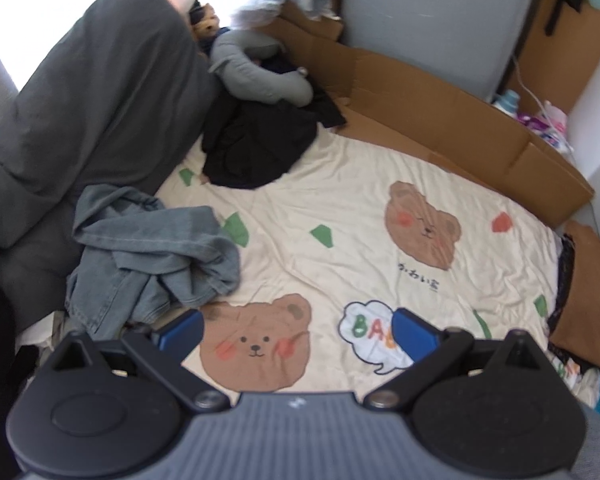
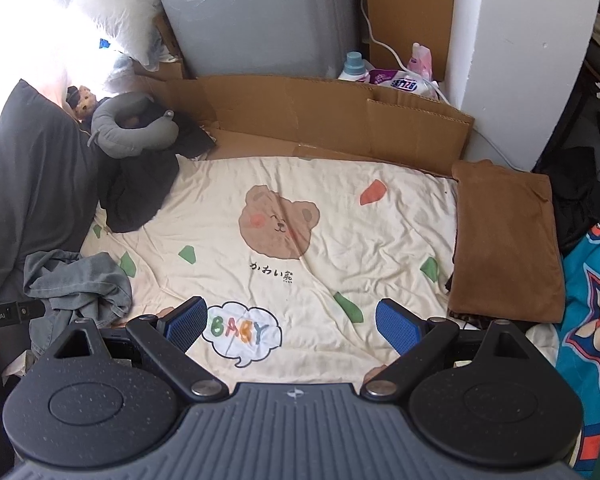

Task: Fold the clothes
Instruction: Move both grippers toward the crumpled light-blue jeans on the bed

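Observation:
A crumpled grey-blue denim garment (image 1: 148, 248) lies at the left of the cream bear-print bed sheet (image 1: 340, 208); it also shows in the right wrist view (image 2: 76, 284). A black garment (image 1: 256, 148) lies bunched at the back left, also in the right wrist view (image 2: 140, 196). A folded brown garment (image 2: 504, 240) rests on the right edge, on top of a dark one; it shows in the left wrist view (image 1: 588, 296) too. My left gripper (image 1: 298, 330) is open and empty above the sheet. My right gripper (image 2: 290, 320) is open and empty above the sheet.
A dark grey duvet (image 1: 88, 104) piles up on the left. A grey neck pillow (image 2: 132, 128) and a small plush sit at the back left. Cardboard sheets (image 2: 320, 112) line the back edge. Bottles (image 2: 354, 66) stand behind. A teal patterned cloth (image 2: 596, 312) lies at the right.

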`<state>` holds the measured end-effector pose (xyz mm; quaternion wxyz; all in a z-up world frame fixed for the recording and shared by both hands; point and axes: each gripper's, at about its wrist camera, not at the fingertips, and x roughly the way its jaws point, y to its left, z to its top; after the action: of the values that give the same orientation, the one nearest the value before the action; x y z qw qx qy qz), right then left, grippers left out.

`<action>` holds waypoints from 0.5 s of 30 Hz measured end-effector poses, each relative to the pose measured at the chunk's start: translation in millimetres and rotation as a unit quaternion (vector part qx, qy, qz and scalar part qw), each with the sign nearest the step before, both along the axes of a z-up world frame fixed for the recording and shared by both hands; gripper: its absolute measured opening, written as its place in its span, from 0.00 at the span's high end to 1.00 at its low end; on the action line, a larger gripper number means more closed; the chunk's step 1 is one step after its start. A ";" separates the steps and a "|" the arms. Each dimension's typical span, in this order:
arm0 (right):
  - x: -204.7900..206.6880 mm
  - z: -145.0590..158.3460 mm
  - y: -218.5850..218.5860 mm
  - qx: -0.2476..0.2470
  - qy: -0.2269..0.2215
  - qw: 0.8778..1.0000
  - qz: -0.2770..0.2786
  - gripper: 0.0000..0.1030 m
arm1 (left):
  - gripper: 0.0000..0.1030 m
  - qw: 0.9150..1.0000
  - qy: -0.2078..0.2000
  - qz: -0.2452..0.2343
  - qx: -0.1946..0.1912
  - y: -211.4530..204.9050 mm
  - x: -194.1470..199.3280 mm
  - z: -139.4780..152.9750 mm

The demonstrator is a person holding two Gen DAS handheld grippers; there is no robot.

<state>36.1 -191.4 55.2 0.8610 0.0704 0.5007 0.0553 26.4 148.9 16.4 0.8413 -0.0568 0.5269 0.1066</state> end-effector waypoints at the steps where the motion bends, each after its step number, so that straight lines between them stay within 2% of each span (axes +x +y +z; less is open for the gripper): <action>1: 2.6 -0.9 1.5 0.002 0.000 1.000 0.000 0.08 | 0.02 1.000 -0.002 0.003 0.000 3.9 0.0 0.4; 12: 30.2 -15.8 23.8 0.018 -0.003 1.000 0.022 0.08 | 0.02 0.999 -0.024 0.045 -0.006 56.5 5.1 -4.1; 15: 41.6 -21.2 35.1 0.020 -0.007 0.999 0.046 0.08 | 0.02 0.997 -0.030 0.064 -0.016 74.4 2.0 -8.9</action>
<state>77.6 -156.3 34.0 0.8597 0.0643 0.4957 0.1053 28.4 223.3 7.4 0.8470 -0.1072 0.4987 0.1497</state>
